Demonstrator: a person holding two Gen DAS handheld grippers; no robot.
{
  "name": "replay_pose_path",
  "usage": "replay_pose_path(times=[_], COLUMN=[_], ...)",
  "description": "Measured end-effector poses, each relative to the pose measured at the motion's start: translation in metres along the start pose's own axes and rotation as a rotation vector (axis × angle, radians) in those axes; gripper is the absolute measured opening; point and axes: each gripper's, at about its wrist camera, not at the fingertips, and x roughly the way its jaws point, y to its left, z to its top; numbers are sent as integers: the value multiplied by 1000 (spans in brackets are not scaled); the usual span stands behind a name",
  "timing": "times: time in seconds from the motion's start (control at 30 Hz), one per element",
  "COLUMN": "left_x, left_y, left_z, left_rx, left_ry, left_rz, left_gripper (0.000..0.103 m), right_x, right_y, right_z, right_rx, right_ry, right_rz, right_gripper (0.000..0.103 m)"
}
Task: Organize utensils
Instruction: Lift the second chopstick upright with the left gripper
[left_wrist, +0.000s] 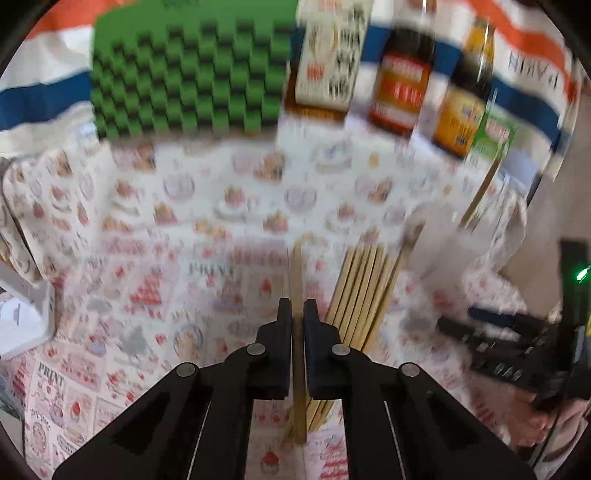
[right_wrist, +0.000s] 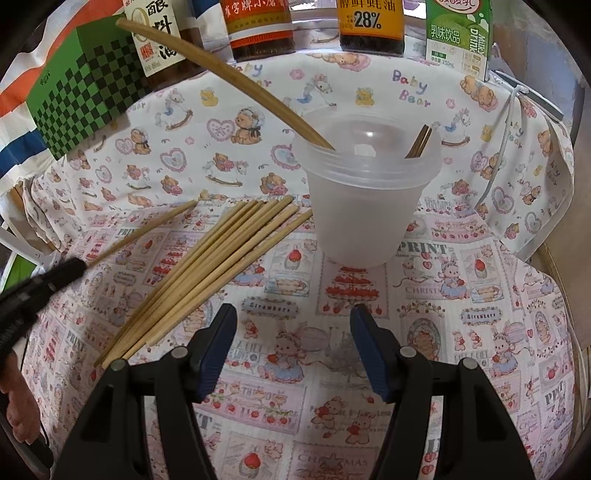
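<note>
Single chopstick (left_wrist: 297, 295) pinched between black pads of left gripper (left_wrist: 297, 314), jaws nearly closed on it, tip lifted off cloth. Same stick seen in right view (right_wrist: 147, 229), angled up, apart from bundle. Loose chopsticks (right_wrist: 207, 269) lie fanned on printed tablecloth (right_wrist: 461, 295), just left of translucent cup (right_wrist: 365, 206). Cup upright, few chopsticks leaning inside. Right gripper (right_wrist: 293, 325) hangs over cloth near cup, jaws about half apart, empty. Bottles (right_wrist: 369, 22), green checkered box (right_wrist: 81, 85) behind.

Pale tan wooden chopsticks (right_wrist: 207, 258); frosted white translucent plastic cup (right_wrist: 364, 206); green-and-black chequered box (right_wrist: 85, 88); pink strawberry-print cloth (right_wrist: 461, 314) (teddy bears on paler cloth (right_wrist: 221, 122) behind).
</note>
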Motion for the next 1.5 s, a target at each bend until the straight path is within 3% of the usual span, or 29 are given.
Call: replay_pose_path(times=[0.23, 0.57, 0.67, 0.8, 1.03, 1.17, 1.3, 1.5], left_x=[-40, -69, -78, -82, -88, -95, -90, -75], left_y=[26, 43, 46, 51, 64, 65, 60, 49], left_z=[14, 11, 10, 10, 10, 9, 10, 10], left_rx=[-127, -189, -209, -216, -262, -258, -242, -204], left_ry=[-221, -353, -398, -424, -449, -474, -447, -406], left_rz=[-51, -84, -79, -17, -39, -67, -53, 6], left_gripper=[5, 5, 5, 5, 5, 5, 5, 5], right_x=[0, -17, -7, 8, 15, 26, 33, 43], right_y=[6, 39, 52, 64, 88, 102, 104, 100], right_z=[-2, -13, -17, -17, -15, -16, -17, -8], right_rx=[-12, -62, -73, -54, -65, -87, -117, -51], right_ry=[-1, 7, 72, 160, 173, 184, 130, 160], right_rz=[-2, 118, 156, 203, 186, 86, -49, -26], right_gripper=[61, 61, 61, 61, 58, 55, 54, 54])
